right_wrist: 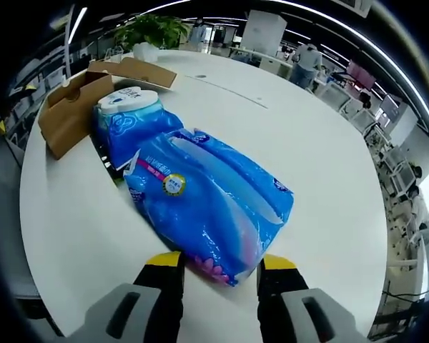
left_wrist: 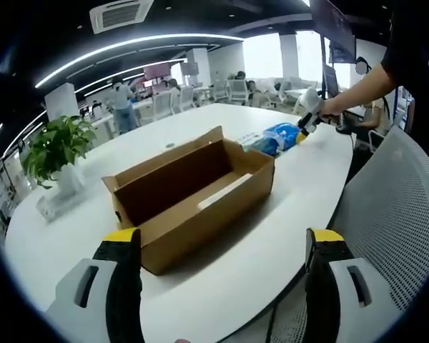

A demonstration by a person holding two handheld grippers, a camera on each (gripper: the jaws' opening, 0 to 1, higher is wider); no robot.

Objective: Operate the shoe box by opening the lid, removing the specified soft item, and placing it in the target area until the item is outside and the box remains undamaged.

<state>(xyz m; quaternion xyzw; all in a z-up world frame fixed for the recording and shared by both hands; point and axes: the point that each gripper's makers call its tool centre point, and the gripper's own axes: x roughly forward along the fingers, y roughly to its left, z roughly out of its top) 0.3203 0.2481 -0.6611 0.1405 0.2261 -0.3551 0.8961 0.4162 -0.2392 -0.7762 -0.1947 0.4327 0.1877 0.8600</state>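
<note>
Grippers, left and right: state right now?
Left tool: open, holding nothing, facing the open shoe box.
Right tool: shut on the blue soft pack.

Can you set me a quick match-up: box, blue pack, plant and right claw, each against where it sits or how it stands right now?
Things:
1. box
2. blue pack
3. plant
4. right claw

States:
A. potted, on the table's far side beyond the box
B. open, lid flaps up, nothing visible inside
C. jaws on either side of the pack's near end
D. lying flat on the white table, outside the box

Pairs: 1-B, 2-D, 3-A, 4-C
</note>
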